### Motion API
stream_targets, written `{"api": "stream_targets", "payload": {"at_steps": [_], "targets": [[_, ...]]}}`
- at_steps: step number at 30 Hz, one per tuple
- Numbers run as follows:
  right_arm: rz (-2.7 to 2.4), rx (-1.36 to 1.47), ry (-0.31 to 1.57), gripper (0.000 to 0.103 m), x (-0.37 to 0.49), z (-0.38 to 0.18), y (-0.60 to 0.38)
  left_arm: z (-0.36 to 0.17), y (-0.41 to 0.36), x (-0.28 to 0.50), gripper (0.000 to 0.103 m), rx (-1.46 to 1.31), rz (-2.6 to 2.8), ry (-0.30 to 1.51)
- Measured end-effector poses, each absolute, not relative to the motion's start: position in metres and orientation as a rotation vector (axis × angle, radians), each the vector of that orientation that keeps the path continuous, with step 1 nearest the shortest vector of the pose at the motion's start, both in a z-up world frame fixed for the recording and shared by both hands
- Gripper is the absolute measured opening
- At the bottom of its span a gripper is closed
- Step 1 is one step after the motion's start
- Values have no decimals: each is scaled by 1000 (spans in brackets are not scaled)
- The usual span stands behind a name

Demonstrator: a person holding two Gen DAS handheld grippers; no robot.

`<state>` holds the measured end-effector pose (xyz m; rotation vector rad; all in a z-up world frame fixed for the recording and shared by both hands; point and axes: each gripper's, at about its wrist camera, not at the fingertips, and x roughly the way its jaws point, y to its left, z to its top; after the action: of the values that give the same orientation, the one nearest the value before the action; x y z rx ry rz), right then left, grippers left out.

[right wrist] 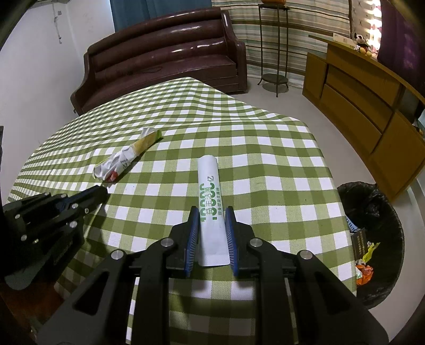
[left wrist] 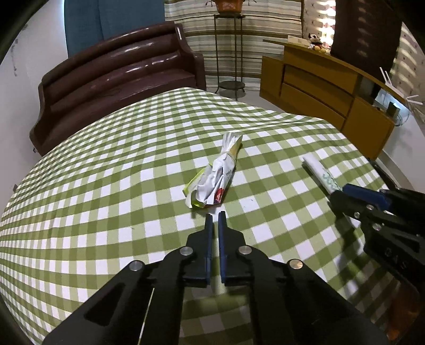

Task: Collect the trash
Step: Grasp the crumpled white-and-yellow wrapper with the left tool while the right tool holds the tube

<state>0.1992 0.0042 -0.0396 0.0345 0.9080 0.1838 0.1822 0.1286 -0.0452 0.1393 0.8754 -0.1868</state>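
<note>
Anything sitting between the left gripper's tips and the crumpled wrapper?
No. In the left wrist view, only bare checked tablecloth separates the shut left gripper from the crumpled wrapper.

**Even indoor light, strong fisheye bend**

Both views are moderately bright. Daylight comes through the patterned blinds (left wrist: 321, 16) at the upper right, blown out to white there. Glare streaks the glossy brown sofa (left wrist: 117, 71). Soft shadows lie on the checked tablecloth (right wrist: 265, 148) (its squares curve towards the edges). Black vignetting rims each frame, and the near corners blur slightly.
</note>
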Motion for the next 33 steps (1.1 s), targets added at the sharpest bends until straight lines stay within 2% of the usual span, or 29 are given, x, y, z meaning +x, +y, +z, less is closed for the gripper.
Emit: {"api": "stream_targets", "payload": {"at_steps": [5,7,9,15,20,33], "targets": [[184,39,909,20,199,-40,5,-45,128,179,5,120,-195,880],[184,38,909,20,199,-40,5,-43,130,178,12,113,-187,876],[183,38,908,20,199,-40,4,-40,132,177,30,99,-182,866],[174,44,906,20,201,-41,3,-32,137,184,40,86,-176,847],[175,59,912,20,202,-42,5,-33,133,199,44,79,-175,856],[180,72,915,20,204,-42,5,-41,138,204,45,34,-176,911]]}}
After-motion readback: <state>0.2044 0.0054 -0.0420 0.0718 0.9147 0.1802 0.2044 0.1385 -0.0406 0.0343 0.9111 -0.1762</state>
